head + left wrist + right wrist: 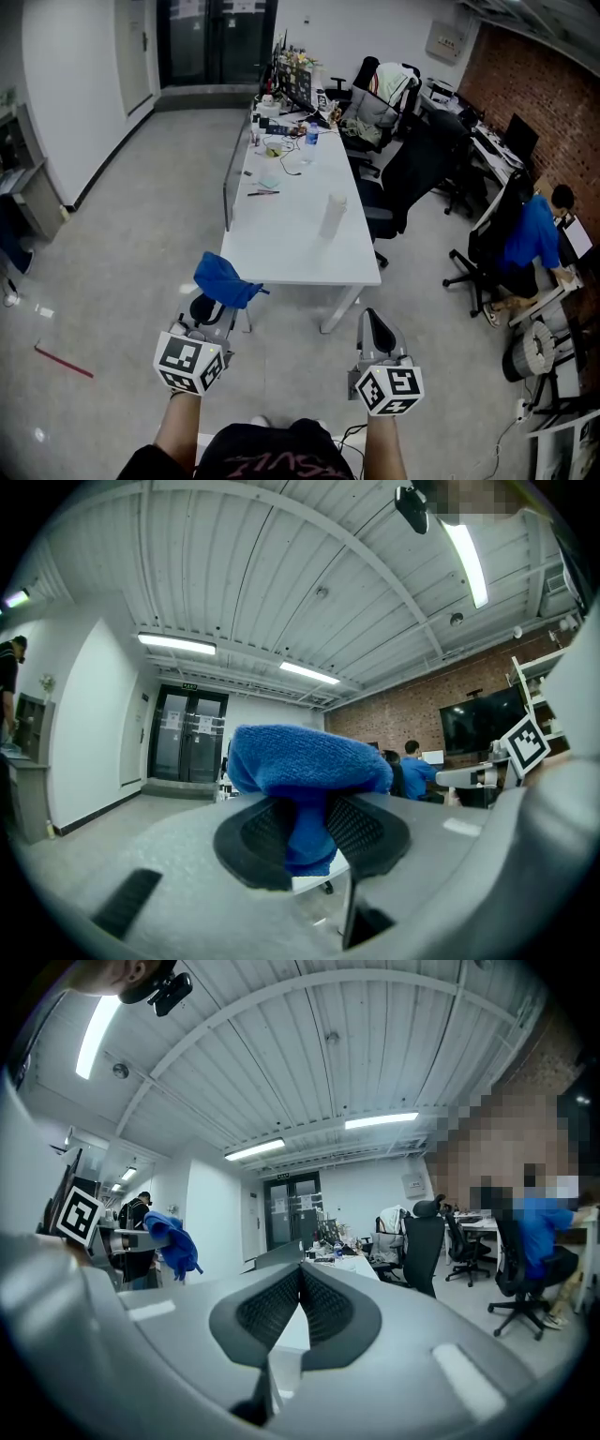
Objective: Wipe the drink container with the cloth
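Item one: a long white table (281, 246) stands on the grey floor ahead of the person. Its long axis runs away from them toward the dark glazed doors (216, 42). The far end is cluttered and the near end is bare.

Item two: the left gripper (307, 825) is held low, short of the table's near end. Its jaws are clamped on the cloth.

Item three: the right gripper (302, 1290) is held level with it, to the right. Its jaws are pressed together with nothing between them.

Item four: the blue cloth (305, 761) sits bunched over the left jaw tips. One fold is pinched and hangs down between the pads.

Item five: the drink container (332, 216), pale and tall, stands upright on the table near its right edge. Its long axis is vertical and its top points up. It is well apart from both grippers and from the cloth.
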A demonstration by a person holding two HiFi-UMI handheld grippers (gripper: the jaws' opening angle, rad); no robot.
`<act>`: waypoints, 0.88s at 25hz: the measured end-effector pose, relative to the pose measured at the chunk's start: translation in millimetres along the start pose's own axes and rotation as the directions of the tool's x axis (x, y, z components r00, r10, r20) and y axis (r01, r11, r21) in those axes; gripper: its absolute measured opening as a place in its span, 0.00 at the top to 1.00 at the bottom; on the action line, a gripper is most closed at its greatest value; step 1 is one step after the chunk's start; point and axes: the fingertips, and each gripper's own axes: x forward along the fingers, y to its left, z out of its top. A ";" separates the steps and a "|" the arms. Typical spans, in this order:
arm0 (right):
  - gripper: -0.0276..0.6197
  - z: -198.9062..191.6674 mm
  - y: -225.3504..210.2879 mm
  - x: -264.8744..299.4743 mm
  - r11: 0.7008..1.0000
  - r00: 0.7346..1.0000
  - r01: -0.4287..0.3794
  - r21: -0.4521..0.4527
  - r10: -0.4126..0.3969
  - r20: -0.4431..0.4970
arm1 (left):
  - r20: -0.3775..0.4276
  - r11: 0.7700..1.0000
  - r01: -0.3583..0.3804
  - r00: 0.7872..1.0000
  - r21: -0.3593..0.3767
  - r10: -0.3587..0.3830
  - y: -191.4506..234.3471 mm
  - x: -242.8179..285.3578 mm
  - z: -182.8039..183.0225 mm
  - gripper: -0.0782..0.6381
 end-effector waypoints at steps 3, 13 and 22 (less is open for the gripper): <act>0.96 -1.1 5.5 -0.7 1.000 1.000 0.015 0.011 -0.015 0.000 | -0.003 1.000 0.015 1.000 0.002 -0.015 3.9 -3.3 -0.2 0.76; 0.96 0.8 9.9 -5.7 0.999 0.999 0.036 0.013 -0.037 0.019 | 0.002 0.999 0.041 0.999 0.009 -0.041 4.6 -3.4 1.1 0.76; 0.96 -1.8 -9.2 11.7 0.998 0.998 0.052 0.033 -0.053 0.032 | 0.003 0.998 0.053 0.999 0.026 -0.053 7.2 22.8 1.3 0.76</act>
